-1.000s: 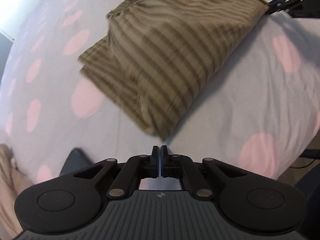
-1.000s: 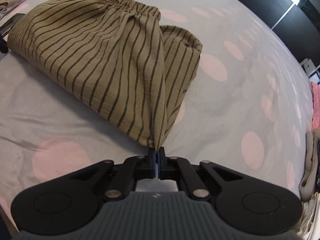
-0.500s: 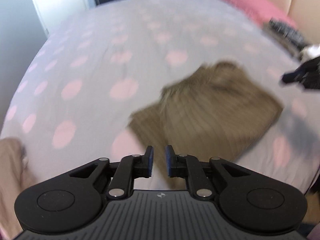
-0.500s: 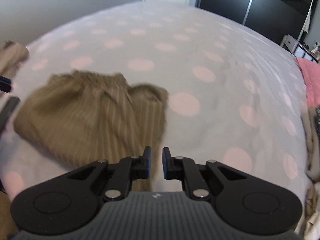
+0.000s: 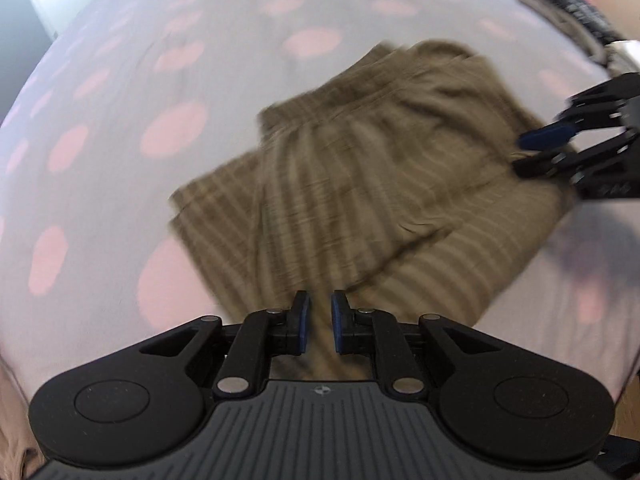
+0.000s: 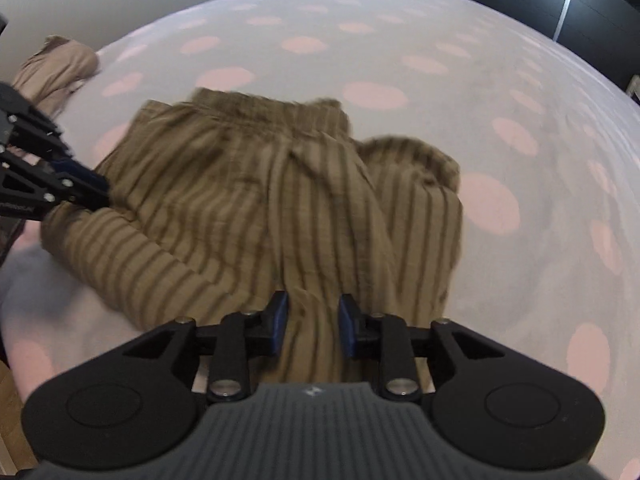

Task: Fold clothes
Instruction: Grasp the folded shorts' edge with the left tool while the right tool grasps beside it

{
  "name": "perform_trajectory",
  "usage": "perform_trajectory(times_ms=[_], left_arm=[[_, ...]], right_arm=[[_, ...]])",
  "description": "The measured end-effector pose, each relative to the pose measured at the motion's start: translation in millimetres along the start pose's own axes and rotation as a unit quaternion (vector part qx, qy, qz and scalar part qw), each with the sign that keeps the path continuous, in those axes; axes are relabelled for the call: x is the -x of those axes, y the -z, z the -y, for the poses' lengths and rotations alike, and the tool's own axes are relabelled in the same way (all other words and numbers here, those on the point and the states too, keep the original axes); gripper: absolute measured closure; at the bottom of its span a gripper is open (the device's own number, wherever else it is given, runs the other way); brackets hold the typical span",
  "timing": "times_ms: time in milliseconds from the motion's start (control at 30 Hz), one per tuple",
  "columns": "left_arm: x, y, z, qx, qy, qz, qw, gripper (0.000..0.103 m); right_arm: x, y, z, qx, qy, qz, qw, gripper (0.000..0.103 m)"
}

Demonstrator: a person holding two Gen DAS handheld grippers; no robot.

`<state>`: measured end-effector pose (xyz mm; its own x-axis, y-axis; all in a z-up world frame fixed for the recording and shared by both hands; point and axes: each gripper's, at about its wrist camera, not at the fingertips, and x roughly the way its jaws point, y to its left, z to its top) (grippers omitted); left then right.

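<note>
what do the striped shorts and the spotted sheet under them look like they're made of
Striped shorts: thin woven cloth, likely cotton or a linen blend, matte olive-tan with dark stripes; it crinkles and gathers at the waistband. Spotted sheet: smooth, matte woven fabric, probably cotton, with soft creases.

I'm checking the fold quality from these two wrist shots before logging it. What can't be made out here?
- Striped garment, left wrist view: motion blur smears its edges and layers.
- Its near edge, right wrist view: hidden behind the right gripper, whose open jaws hold nothing.
- Beige garment, right wrist view: partly hidden by the left gripper.
- Dark items, left wrist view: blurred, cut off by the frame edge.
</note>
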<state>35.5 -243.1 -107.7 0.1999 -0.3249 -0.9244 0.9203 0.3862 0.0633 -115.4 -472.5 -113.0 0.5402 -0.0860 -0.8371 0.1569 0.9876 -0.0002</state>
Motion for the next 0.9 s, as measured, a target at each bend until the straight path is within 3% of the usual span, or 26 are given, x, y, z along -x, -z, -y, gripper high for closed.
perform_trajectory(times_ms=[133,167,200,233,267,300,400,500,700,833,900], left_arm=[[10.4,3.1,-17.5,0.042,-0.007,0.007,0.9991,0.092],[16.0,3.5,-20.9,0.052,-0.006,0.015,0.9985,0.087],[21.5,3.8,-24.8,0.065,-0.004,0.026,0.9976,0.075],[26.5,4.2,-29.2,0.078,-0.002,0.039,0.9962,0.066],[31.0,3.9,-33.0,0.095,0.001,0.053,0.9941,0.045],[35.0,3.1,-36.5,0.113,0.003,0.069,0.9912,0.037],[41.0,-1.4,-45.9,0.163,0.013,0.090,0.9824,0.035],[31.3,-6.1,-53.4,0.205,0.022,0.077,0.9756,0.035],[1.2,-9.3,-66.5,0.277,0.033,0.043,0.9593,0.035],[-16.4,-13.2,-64.2,0.270,0.034,0.032,0.9617,0.035],[-23.6,-14.7,-62.3,0.262,0.029,0.030,0.9642,0.030]], right_arm=[[9.6,0.6,18.5,-0.030,-0.002,-0.001,1.000,0.071],[15.0,-0.8,21.6,-0.037,-0.006,0.006,0.999,0.071],[20.6,-3.0,23.9,-0.043,-0.008,0.015,0.999,0.067],[26.1,-5.3,26.2,-0.049,-0.011,0.024,0.998,0.057],[30.1,-8.6,28.0,-0.055,-0.012,0.033,0.998,0.052],[32.9,-12.7,29.4,-0.060,-0.013,0.042,0.997,0.043],[37.4,-23.5,33.3,-0.081,-0.009,0.066,0.994,0.020],[29.0,-31.0,39.3,-0.107,0.002,0.064,0.992,0.012],[-10.1,-37.1,59.6,-0.168,-0.012,0.026,0.985,0.012],[-28.2,-35.6,68.7,-0.198,-0.041,0.011,0.979,0.012],[-36.9,-36.4,69.3,-0.209,-0.061,0.009,0.976,0.012]])
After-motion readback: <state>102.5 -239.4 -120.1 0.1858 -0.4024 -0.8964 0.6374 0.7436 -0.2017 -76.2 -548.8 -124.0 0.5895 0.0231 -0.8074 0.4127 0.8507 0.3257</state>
